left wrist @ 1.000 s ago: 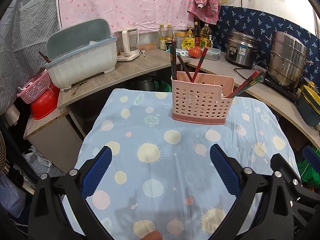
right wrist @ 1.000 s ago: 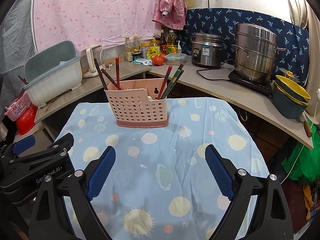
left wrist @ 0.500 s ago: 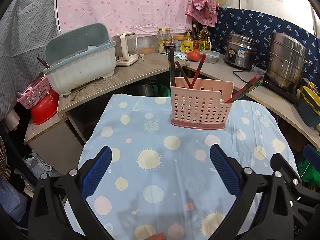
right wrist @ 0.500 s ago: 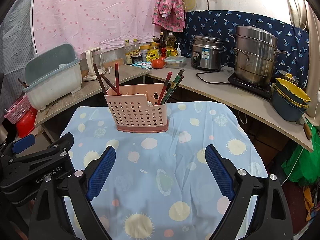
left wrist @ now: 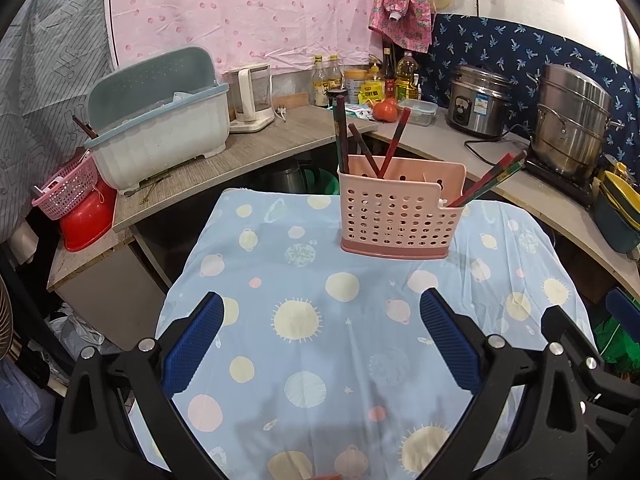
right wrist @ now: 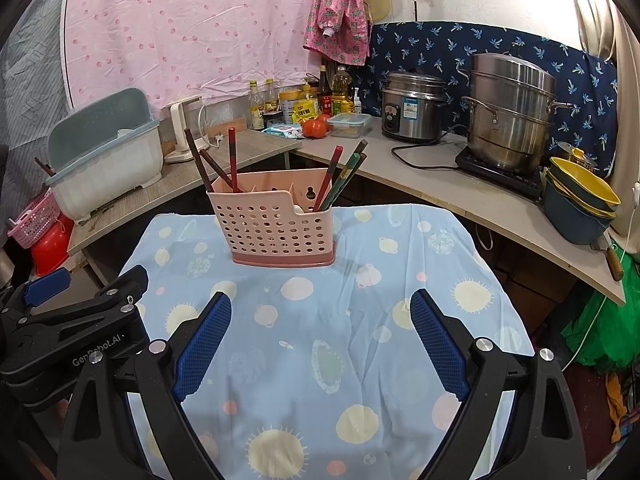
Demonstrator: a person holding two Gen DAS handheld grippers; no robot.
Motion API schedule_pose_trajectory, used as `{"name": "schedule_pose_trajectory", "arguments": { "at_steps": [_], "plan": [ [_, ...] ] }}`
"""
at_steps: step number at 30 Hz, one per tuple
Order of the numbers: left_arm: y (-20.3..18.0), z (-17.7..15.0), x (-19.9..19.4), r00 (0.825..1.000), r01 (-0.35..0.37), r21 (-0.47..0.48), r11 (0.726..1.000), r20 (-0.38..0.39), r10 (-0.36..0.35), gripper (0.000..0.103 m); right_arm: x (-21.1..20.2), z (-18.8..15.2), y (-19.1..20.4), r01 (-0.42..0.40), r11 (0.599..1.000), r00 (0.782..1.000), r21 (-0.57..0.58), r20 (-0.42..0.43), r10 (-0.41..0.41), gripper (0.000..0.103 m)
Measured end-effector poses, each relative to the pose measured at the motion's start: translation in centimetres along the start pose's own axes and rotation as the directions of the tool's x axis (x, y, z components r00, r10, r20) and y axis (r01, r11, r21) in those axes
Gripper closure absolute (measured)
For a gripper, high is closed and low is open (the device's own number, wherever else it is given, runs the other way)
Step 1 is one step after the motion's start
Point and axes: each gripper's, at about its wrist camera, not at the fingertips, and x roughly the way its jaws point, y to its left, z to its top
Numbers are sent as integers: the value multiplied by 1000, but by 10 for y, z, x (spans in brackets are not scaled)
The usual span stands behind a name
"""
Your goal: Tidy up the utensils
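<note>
Only right view, left gripper [right wrist: 60, 320], knife [right wrist: 612, 260]

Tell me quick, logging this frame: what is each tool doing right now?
Left tool: open, holding nothing, above the cloth.
Right tool: open, holding nothing.

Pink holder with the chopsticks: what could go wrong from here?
1. The chopsticks lean out over the rim of the pink holder; pulling one at a slant could tip this light-looking holder.
2. The holder stands on a loose, wrinkled tablecloth; a nudge might slide it.
3. Both tongs, left and right, are open, side by side and close together; reaching in together, they might collide.
</note>
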Motion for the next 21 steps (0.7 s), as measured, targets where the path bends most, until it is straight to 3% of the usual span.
{"name": "schedule_pose_trajectory", "arguments": {
  "at_steps": [21],
  "plan": [
    [-3,3,2,1000,-17,17,1000,-1,17,9,0,0,0,1,1000,1000,-1,0,-1,16]
  ]
}}
